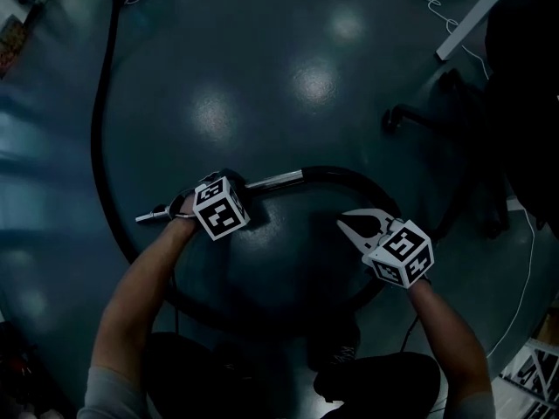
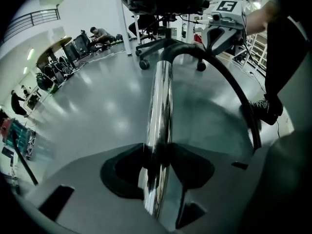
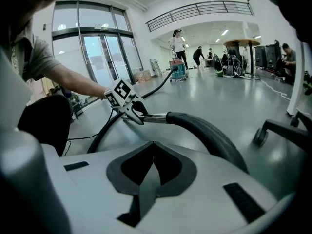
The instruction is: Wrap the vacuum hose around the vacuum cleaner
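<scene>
A chrome wand tube (image 1: pixel 271 182) lies nearly level just above the dark floor, and my left gripper (image 1: pixel 194 201) is shut on it near its free end. In the left gripper view the tube (image 2: pixel 161 96) runs straight out between the pads. From the wand's far end a black ribbed hose (image 1: pixel 367 190) bends right, loops back under my arms, then runs up the left side (image 1: pixel 100 129) to a bluish vacuum cleaner (image 3: pixel 178 71) far off. My right gripper (image 1: pixel 356 226) is shut and empty, just inside the hose bend (image 3: pixel 209 133).
An office chair on castors (image 1: pixel 437 120) stands to the right, beside a white table leg (image 1: pixel 476 11) with a thin cable on the floor. My dark shoes (image 1: pixel 336 356) stand inside the hose loop. Several people and desks are far across the hall (image 3: pixel 197 55).
</scene>
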The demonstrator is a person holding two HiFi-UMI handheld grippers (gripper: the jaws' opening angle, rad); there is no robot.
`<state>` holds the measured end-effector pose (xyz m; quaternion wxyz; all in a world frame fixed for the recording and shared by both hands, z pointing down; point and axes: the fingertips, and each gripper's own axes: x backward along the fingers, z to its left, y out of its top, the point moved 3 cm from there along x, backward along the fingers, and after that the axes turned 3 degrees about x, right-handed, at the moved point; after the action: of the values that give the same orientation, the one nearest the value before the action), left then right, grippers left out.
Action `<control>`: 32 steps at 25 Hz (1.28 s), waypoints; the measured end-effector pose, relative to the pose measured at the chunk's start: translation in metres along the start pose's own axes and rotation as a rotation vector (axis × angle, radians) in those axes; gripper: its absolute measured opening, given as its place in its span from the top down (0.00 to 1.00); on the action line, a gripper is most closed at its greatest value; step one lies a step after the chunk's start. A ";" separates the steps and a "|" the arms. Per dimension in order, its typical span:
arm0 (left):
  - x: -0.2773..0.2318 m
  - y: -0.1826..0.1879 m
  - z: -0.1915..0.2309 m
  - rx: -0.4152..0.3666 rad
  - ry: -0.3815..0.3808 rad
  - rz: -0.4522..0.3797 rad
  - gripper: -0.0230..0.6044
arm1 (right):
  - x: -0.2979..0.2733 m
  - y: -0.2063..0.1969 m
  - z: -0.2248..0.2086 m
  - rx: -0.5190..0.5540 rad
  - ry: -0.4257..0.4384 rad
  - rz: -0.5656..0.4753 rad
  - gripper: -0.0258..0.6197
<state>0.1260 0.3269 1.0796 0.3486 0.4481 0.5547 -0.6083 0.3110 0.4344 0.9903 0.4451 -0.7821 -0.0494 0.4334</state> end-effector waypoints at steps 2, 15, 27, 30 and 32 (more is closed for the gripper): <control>0.020 -0.003 -0.003 0.014 0.025 -0.001 0.68 | -0.007 0.012 0.016 -0.011 0.046 -0.017 0.95; 0.137 -0.017 0.016 0.236 0.268 -0.055 0.68 | -0.050 0.166 0.047 -0.040 0.112 -0.323 0.66; 0.220 -0.064 0.005 0.549 0.447 -0.124 0.69 | -0.107 0.246 0.087 -0.328 0.131 -0.455 0.61; 0.228 -0.085 -0.011 0.632 0.449 -0.137 0.69 | -0.135 0.236 0.113 -0.376 0.192 -0.410 0.52; 0.232 -0.097 -0.025 0.682 0.457 -0.143 0.69 | -0.155 0.221 0.134 -0.446 0.271 -0.366 0.48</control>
<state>-0.0416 0.3818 0.8986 0.0051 0.6218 0.4143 -0.6646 0.0500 0.3172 0.8948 0.3356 -0.8892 -0.2234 0.2165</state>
